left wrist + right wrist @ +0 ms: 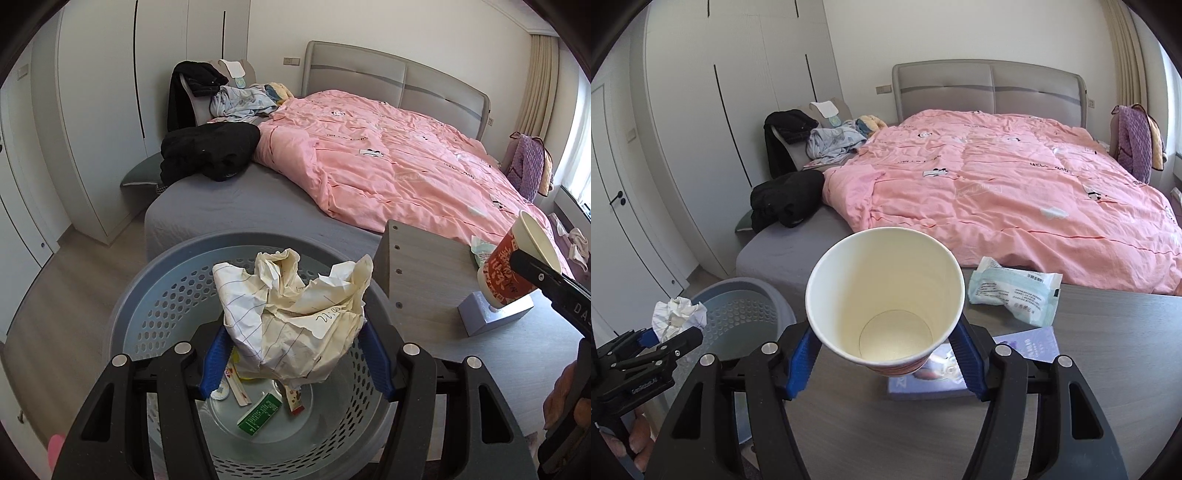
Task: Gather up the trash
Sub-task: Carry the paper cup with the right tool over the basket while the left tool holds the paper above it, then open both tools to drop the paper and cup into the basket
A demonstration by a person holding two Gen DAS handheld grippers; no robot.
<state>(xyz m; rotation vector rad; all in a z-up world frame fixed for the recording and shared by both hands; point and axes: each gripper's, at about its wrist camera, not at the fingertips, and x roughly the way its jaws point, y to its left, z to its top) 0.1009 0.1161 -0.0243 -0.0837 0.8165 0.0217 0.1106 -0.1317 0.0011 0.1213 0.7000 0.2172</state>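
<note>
bed (783,254): pink duvet (1015,195), black clothes (785,199) | wardrobe (738,92) | desk (1108,369): wipes pack (1015,290)

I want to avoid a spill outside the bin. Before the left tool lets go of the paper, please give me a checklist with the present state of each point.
1. Left tool holds the crumpled paper between its blue pads: ok.
2. Paper is over the grey bin's opening: ok.
3. Bin has room; only a few small scraps lie on its bottom: ok.
4. Right tool holds the paper cup firmly: ok.
5. Cup looks empty inside: ok.
6. Cup is over the bin: not ok, it is above the table.
</note>
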